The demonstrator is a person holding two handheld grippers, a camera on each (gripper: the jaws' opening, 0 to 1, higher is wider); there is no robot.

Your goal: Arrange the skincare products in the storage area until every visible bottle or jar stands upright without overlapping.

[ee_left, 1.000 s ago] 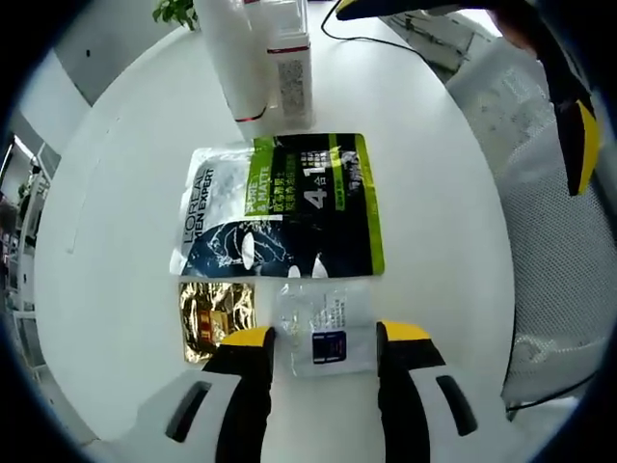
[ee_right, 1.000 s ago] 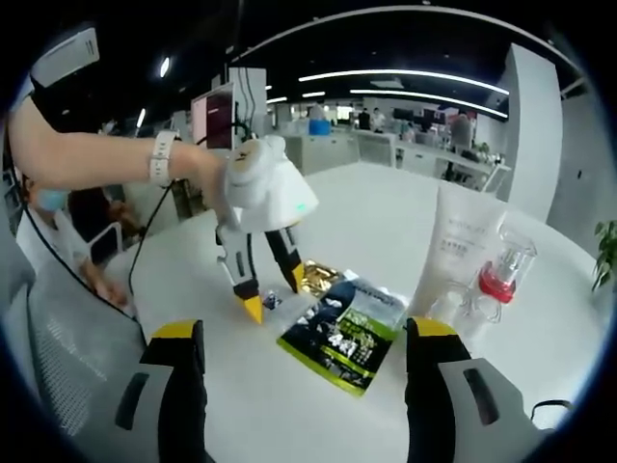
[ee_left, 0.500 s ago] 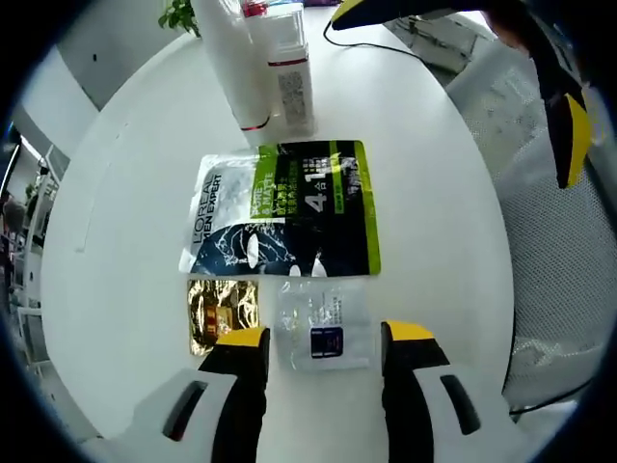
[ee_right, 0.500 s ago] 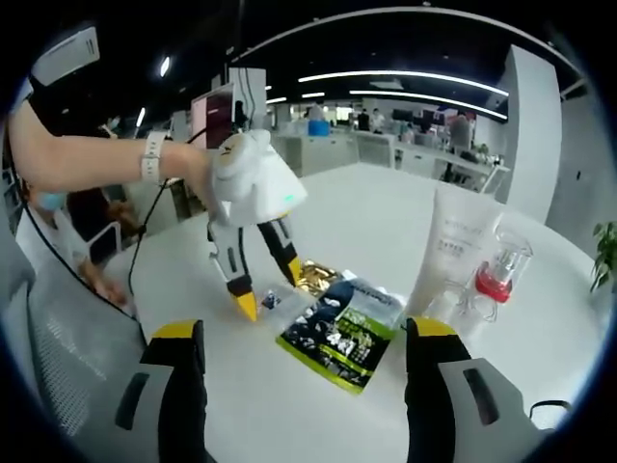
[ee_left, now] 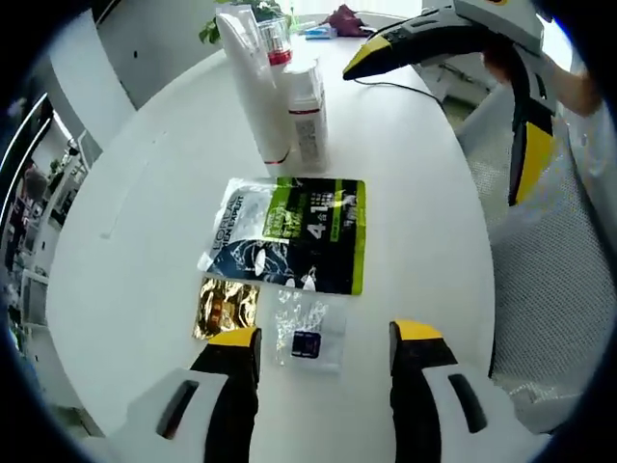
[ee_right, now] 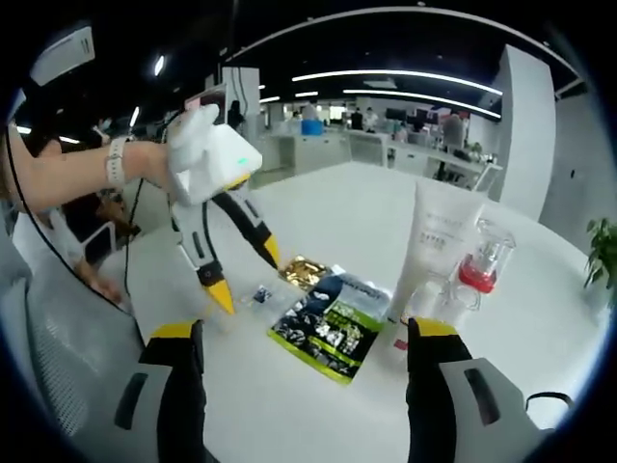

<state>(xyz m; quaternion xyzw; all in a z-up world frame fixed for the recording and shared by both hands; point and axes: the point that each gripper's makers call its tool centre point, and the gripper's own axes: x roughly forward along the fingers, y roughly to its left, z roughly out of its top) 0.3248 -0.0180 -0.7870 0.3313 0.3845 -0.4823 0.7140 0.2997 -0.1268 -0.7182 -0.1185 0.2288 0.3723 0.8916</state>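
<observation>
In the left gripper view, the left gripper (ee_left: 325, 340) is hovering low in the frame over a round white table (ee_left: 145, 241), its two yellow-tipped jaws spread wide with nothing between them. Just above the jaw tips, a small clear sachet (ee_left: 308, 331) with a dark square label is lying flat, and a gold foil sachet (ee_left: 226, 308) is lying just beside it toward the left. Above both, at the centre of the frame, a larger green, black and white mask pouch (ee_left: 289, 234) is lying flat. At the upper centre, a tall white tube (ee_left: 254, 87) is standing upright, touching a clear bottle (ee_left: 308, 118) with a red band, and a small red-capped bottle (ee_left: 277, 39) is showing behind them. The right gripper (ee_left: 453, 87) is reaching in from the upper right, jaws parted. In the right gripper view, the right gripper's (ee_right: 304, 352) jaws are rising at the lower left and lower right, wide apart and empty. A person's hand is holding the left gripper (ee_right: 241, 275) at centre left, jaws open above the clear sachet (ee_right: 259, 294) and gold foil sachet (ee_right: 307, 272). The mask pouch (ee_right: 328, 323) is lying at centre, and the white tube (ee_right: 437, 246) is standing upright at the right beside the red-capped bottle (ee_right: 482, 260).
</observation>
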